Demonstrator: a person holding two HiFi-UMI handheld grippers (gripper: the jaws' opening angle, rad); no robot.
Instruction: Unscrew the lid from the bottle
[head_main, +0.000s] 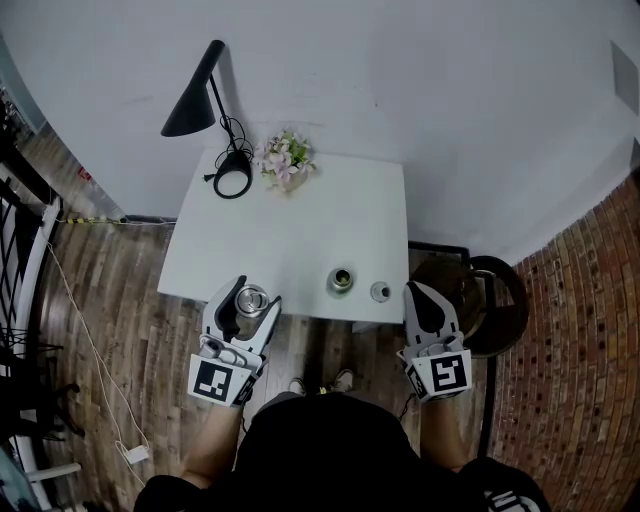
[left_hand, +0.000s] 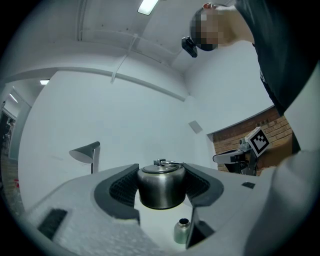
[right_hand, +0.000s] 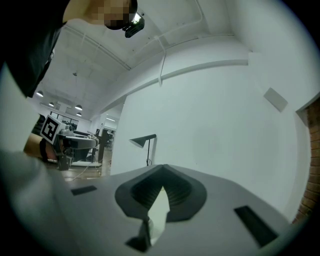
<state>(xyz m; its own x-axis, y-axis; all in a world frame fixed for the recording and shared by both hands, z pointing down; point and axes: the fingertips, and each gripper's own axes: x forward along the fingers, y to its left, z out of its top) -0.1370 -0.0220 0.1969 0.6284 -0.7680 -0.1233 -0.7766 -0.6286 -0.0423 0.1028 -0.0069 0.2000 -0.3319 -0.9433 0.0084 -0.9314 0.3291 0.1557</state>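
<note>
**Lid off, bottle open on the table**

Two hand-held grippers. The left gripper (head_main: 253, 294) is clamped on one squat brushed-steel lid with a wire loop on top (left_hand: 161, 187), its pads against both sides, at the front edge of the white rectangular table (head_main: 290, 235). The right gripper (head_main: 418, 291) has its jaws together on nothing, just off the table's front right corner.

One small steel bottle (head_main: 341, 280) stands upright near the front edge. Its mouth is open, and its dark inside shows no contents. One small round silver cap (head_main: 380, 291) lies just beside it.

At the back stand one black cone-shaded desk lamp (head_main: 195, 100) and one bunch of pink flowers (head_main: 285, 160).
</note>
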